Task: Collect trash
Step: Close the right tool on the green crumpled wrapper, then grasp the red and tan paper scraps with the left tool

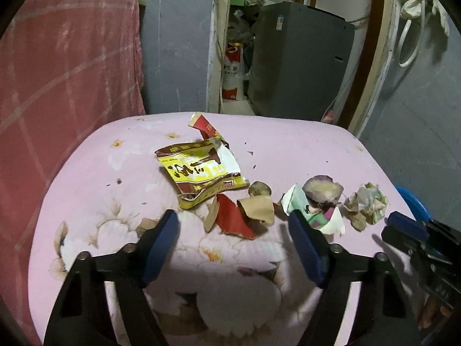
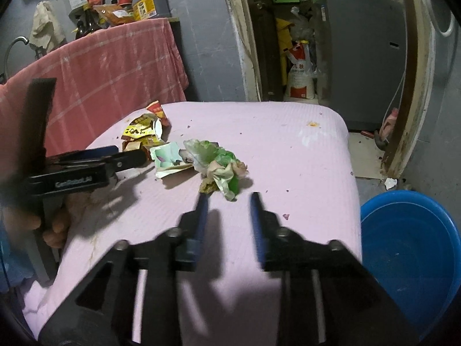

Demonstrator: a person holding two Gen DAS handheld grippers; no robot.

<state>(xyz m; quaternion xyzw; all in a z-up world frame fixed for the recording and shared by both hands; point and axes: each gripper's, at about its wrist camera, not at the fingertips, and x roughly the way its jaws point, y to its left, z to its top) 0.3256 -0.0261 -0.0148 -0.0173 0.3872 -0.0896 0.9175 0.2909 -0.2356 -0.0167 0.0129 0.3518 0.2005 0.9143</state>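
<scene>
Blue basin [image 2: 409, 248] sits beside the pink table [image 2: 288, 132].

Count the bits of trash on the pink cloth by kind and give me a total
Yellow snack wrapper: 1
Red packet pieces: 2
Brown paper scrap: 1
White and green printed wrapper: 1
Crumpled green wad: 1
Brownish peel-like lumps: 2
Total: 8; small crumbs not counted.

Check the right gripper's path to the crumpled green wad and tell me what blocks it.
Nothing visible does. The right gripper is open, pointing at the crumpled green wad just ahead of its fingertips, with only bare pink cloth between. The left gripper sits off to the side.
</scene>
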